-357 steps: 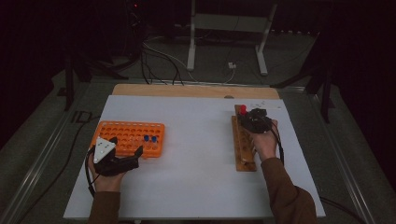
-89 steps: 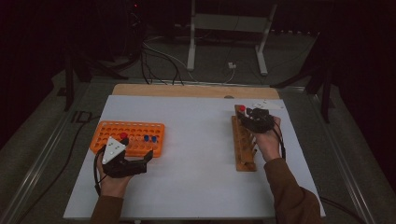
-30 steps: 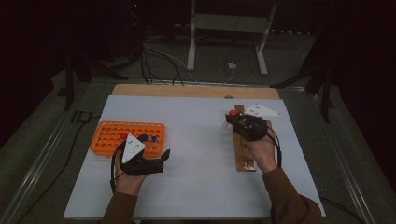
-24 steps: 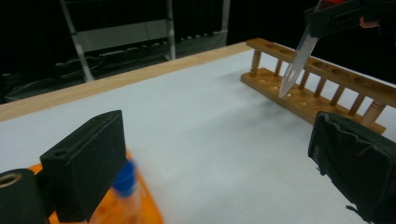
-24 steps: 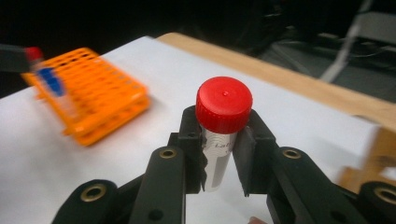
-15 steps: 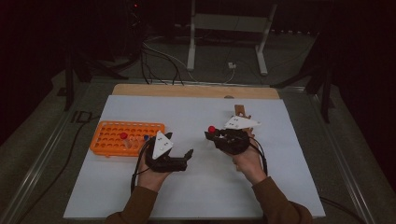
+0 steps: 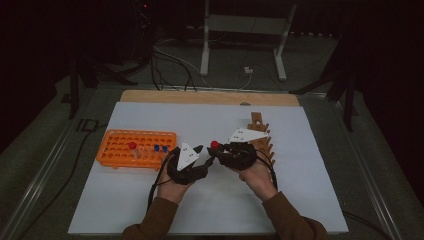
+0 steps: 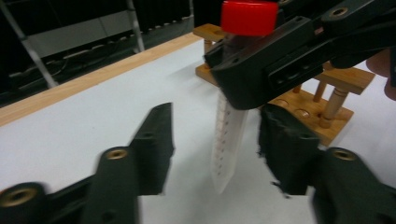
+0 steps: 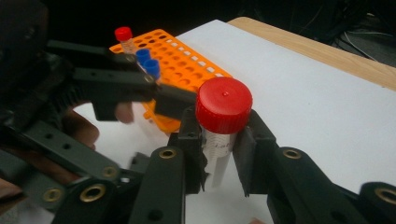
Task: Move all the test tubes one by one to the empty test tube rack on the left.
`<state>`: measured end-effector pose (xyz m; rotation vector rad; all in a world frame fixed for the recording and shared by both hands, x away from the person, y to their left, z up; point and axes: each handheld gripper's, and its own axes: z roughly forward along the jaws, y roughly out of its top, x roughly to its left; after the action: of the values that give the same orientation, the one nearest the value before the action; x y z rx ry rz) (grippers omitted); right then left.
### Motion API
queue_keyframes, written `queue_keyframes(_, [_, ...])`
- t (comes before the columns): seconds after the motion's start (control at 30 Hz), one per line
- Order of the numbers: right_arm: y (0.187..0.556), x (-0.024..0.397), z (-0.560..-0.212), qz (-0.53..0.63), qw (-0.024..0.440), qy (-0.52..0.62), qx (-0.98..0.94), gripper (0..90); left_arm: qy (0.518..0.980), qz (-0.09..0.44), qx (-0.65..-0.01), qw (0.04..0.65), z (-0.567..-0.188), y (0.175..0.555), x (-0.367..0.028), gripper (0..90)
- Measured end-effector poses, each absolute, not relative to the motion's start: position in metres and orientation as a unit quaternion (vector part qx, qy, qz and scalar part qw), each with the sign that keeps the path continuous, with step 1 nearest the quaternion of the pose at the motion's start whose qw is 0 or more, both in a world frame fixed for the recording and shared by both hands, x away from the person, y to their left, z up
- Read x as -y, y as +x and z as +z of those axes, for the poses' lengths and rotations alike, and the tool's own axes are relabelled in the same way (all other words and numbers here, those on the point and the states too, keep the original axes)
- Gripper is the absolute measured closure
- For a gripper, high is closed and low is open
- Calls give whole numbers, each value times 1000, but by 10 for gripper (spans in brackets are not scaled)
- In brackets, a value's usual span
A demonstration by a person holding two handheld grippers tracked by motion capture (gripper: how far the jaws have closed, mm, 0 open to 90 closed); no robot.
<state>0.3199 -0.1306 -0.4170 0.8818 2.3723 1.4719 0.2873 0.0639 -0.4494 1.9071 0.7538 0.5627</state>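
Where the 2 forearms enter at the near edge of the white table (image 7: pixel 125 210), sleeves brown, hands converging mid-table. Left gripper (image 7: pixel 201 152): jaws spread wide, nothing between them yet; in the left gripper view (image 8: pixel 212 140) its 2 black jaws flank the lower tip of the tube without touching. Right gripper (image 7: pixel 214 150): jaws pressed onto a clear tube with red screw cap (image 9: pixel 223 105), pinched just under the cap, tube upright, body hanging free below the jaws (image 8: pixel 228 140), clear of the table surface. Printed graduation marks visible down the tube wall; contents cannot be told. Both grippers tip to tip, just beside each other, tube between.

Left of the grippers: orange tube rack (image 7: pixel 120 147) lying flat, holding 1 red-capped tube (image 7: pixel 132 146) and 2 blue-capped tubes (image 7: pixel 160 148) close together near its right end. Behind the right hand: wooden peg rack (image 7: pixel 260 127), partly hidden by the gripper. Far edge: bare wooden strip of tabletop (image 7: pixel 210 97) beyond the white sheet.
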Motion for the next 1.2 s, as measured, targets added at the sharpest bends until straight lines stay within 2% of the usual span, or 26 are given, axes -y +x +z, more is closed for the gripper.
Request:
queue_keyframes(0.27, [319, 126, -418, 502, 98, 295, -807, 744, 791, 220, -298, 487, -451, 287, -63, 728])
queue_keyframes(0.37, [320, 127, -418, 502, 96, 294, -808, 734, 792, 218, -297, 487, -451, 288, -63, 739])
queue_keyframes(0.47, [320, 129, -417, 509, 96, 293, -803, 594, 793, 218, -299, 483, -451, 288, -64, 743])
queue_keyframes(0.57, [322, 134, -414, 512, 98, 304, -798, 409, 791, 220, -306, 481, -451, 289, -67, 744])
queue_keyframes(0.77, [324, 144, -413, 501, 130, 327, -790, 150, 781, 221, -322, 488, -450, 290, -77, 744])
queue_keyframes(0.83, [325, 149, -413, 493, 150, 334, -789, 137, 778, 223, -326, 489, -450, 289, -82, 744])
queue_keyframes(1.0, [327, 160, -418, 479, 171, 350, -786, 34, 770, 227, -334, 494, -447, 285, -95, 745])
queue_keyframes(1.2, [328, 177, -423, 470, 196, 358, -782, 0, 759, 235, -345, 499, -444, 280, -111, 744])
